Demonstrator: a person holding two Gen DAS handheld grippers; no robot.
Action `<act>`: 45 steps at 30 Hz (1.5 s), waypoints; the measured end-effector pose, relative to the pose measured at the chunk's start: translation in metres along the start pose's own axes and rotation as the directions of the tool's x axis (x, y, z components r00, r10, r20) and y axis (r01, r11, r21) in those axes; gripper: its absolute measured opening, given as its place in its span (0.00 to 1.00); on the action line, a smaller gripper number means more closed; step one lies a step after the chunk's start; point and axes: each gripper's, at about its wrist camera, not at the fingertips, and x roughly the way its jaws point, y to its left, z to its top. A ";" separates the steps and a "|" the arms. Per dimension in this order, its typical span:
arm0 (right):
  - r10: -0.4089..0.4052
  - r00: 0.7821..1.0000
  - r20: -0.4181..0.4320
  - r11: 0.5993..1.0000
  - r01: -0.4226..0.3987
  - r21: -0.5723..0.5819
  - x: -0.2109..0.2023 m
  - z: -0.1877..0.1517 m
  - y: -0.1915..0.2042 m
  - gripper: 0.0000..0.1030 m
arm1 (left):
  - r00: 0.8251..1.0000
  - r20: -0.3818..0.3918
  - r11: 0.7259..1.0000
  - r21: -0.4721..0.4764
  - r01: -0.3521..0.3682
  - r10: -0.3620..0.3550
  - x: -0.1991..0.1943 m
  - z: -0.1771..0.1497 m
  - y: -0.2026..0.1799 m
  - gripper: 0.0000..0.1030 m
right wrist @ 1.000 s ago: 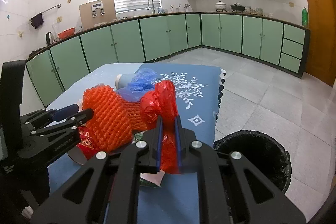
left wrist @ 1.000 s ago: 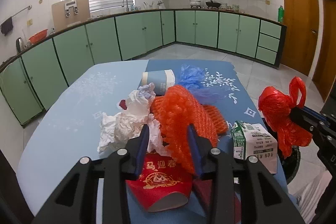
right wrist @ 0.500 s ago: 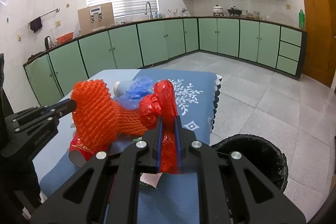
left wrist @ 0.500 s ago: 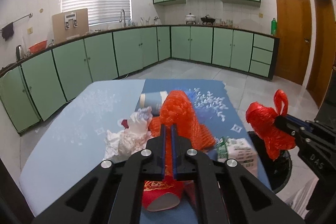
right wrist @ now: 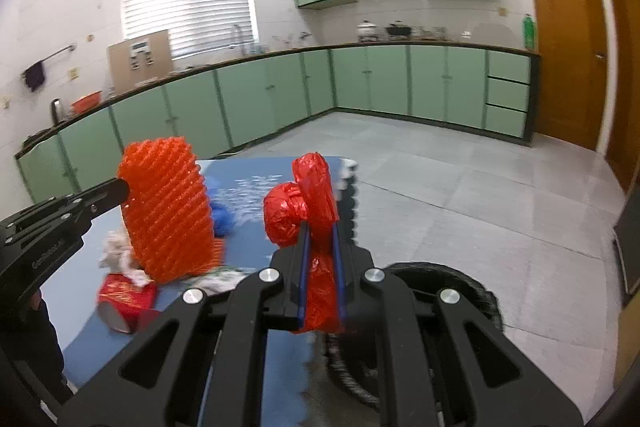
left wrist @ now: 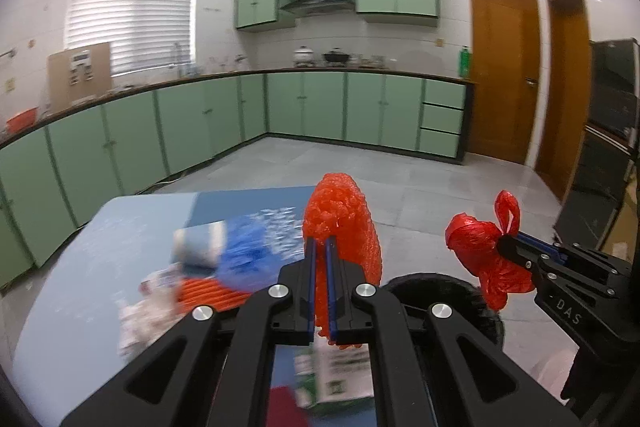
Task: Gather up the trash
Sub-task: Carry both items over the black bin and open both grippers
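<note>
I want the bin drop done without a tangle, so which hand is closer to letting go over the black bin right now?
Right, probably. Its tongs, shut on the red plastic bag, hang beside the bin's rim. The left tongs, gripping the orange foam net, sit over the table.

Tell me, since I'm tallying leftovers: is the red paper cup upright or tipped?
Tipped: the red paper cup lies on its side on the table, open mouth facing the camera.

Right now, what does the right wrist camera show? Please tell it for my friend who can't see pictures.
The right tool is shut on a crumpled red plastic bag, above the edge of a blue table and a black trash bin on the floor. Off to the left, the left tool holds up an orange foam net. Green kitchen cabinets line the walls behind.
</note>
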 end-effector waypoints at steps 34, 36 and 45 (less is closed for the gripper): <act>-0.184 0.960 -0.212 0.963 0.219 0.156 0.122 -0.054 -0.149 0.46 | 0.933 -0.314 0.977 0.057 0.203 -0.176 0.185 -0.039 -0.131 0.20; -0.190 0.960 -0.207 0.960 0.225 0.165 0.121 -0.055 -0.152 0.54 | 0.932 -0.316 0.978 0.050 0.204 -0.178 0.184 -0.039 -0.130 0.29; -0.242 0.958 -0.155 0.944 0.270 0.188 0.095 -0.046 -0.143 0.86 | 0.959 -0.247 0.988 0.029 0.150 -0.138 0.151 -0.028 -0.105 0.56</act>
